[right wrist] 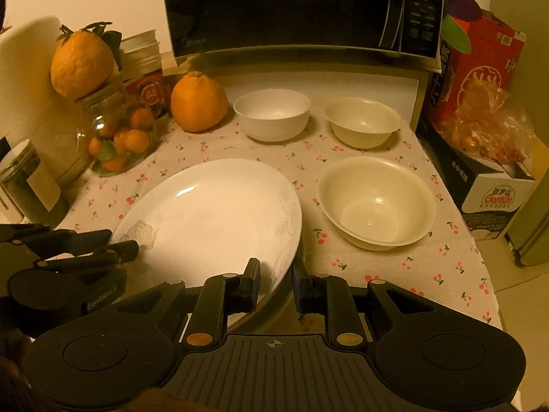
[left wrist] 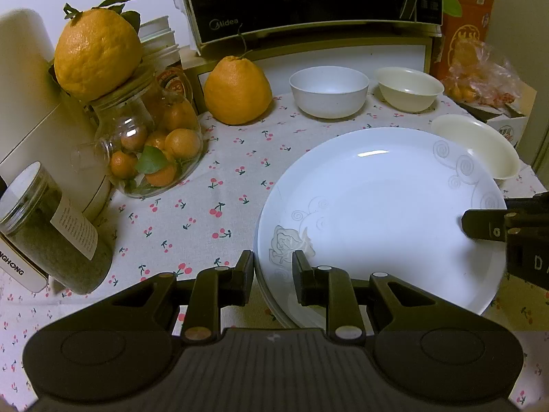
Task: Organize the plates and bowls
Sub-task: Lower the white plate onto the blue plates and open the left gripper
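Left wrist: left gripper (left wrist: 273, 269) clamped on the plate (left wrist: 377, 219) at its near-left rim, plate tilted over the cherry-print tablecloth (left wrist: 206, 206). Right wrist: right gripper (right wrist: 275, 276) clamped on the plate's near-right rim. One plate, three bowls: white bowl (right wrist: 272, 115), cream bowl (right wrist: 363, 122), larger cream bowl (right wrist: 377, 202) just right of the plate.

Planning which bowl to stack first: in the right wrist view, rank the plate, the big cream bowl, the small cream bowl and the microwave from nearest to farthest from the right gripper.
1. Plate: its rim is between the right gripper jaws.
2. Big cream bowl: ahead, to the right.
3. Small cream bowl: behind it.
4. Microwave: at the back.
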`<state>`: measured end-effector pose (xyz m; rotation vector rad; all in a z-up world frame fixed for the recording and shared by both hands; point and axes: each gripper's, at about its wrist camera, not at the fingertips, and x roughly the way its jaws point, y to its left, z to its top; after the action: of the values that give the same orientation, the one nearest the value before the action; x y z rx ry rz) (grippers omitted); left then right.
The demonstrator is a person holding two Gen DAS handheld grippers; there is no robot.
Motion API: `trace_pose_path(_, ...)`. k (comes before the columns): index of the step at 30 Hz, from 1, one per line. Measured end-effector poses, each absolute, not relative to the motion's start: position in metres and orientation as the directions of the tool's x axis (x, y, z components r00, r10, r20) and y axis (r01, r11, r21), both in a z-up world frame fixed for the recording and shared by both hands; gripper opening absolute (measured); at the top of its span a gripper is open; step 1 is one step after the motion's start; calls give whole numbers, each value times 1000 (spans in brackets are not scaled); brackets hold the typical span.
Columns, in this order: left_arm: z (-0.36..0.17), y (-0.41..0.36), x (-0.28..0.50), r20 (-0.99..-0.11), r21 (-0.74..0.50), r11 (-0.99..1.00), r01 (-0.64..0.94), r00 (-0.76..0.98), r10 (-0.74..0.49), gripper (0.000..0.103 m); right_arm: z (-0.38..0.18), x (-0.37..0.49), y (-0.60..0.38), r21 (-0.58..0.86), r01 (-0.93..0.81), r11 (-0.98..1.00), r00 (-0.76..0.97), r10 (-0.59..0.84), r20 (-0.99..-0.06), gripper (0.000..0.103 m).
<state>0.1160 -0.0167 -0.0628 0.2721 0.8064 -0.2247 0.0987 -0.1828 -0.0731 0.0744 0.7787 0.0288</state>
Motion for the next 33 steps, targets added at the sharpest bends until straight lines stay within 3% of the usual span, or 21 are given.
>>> trace_pose_path(9,-62,-15,117,-740,130,947,295,665,-105,22,-76,99,-171,-39,-20,999,692,-14,-722,20)
trace_pose_path(17,-60,-14,117,-744,120,947,296,659,-111,22,-76,98,-171,-41,-29,999,676,-11,-737,23)
trace_pose_path(21,-60,-11,118,-754,84,951,298,643,-135,28,-75,100,-174,-20,-27,999,668,4,-744,23)
trace_pose_path(25,-60,-9,119,-761,50,955,292,630,-153,33,-77,103,-183,76,-11,997,633,65,-771,30)
trace_pose_path(30,-56,-7,119,-763,9,957,289,621,-181,46,-77,102,-188,149,-6,989,617,121,-778,39)
trace_pose_path(33,-52,-6,119,-761,-23,958,286,616,-202,58,-74,100,-193,186,-5,983,621,149,-769,54)
